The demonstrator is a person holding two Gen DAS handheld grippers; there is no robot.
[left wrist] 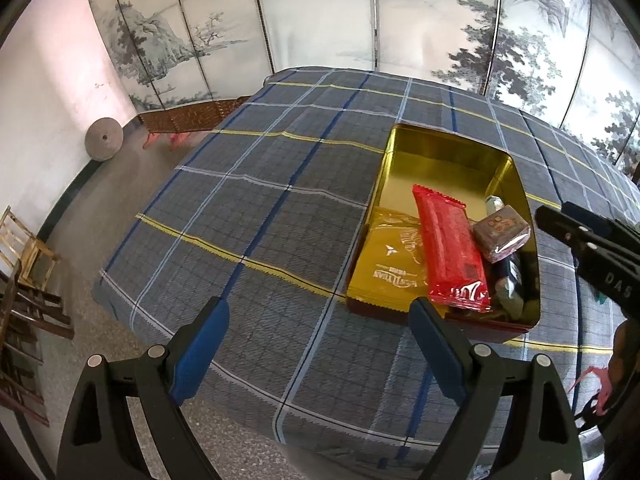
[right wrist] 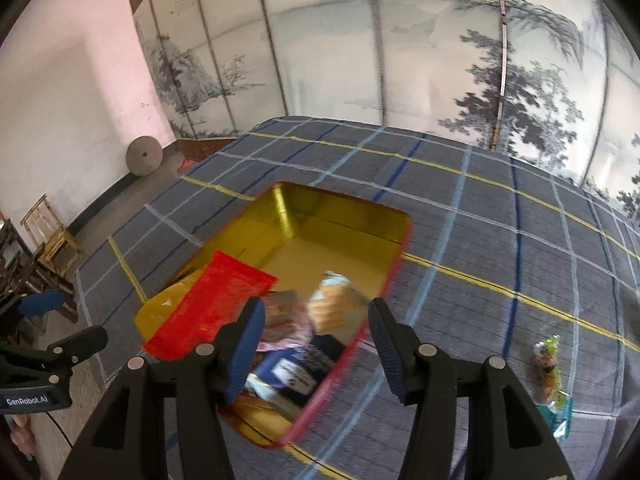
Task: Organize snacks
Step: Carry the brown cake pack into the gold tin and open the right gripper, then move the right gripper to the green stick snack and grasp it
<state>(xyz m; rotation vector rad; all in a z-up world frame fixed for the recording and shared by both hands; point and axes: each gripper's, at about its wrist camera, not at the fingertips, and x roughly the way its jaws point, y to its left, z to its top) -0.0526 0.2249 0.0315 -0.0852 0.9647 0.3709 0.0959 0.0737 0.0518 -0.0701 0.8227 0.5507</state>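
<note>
A gold-lined tin box with red outer walls sits on the plaid table; it also shows in the right wrist view. It holds a red snack packet, a yellow packet, a brown wrapped cake and dark packets. My left gripper is open and empty, left of the box. My right gripper is open and empty above the box's near end. A green-wrapped snack lies on the cloth, right of the box.
The plaid cloth covers the table. A painted folding screen stands behind it. A round millstone leans on the left wall. Wooden chairs stand at the left.
</note>
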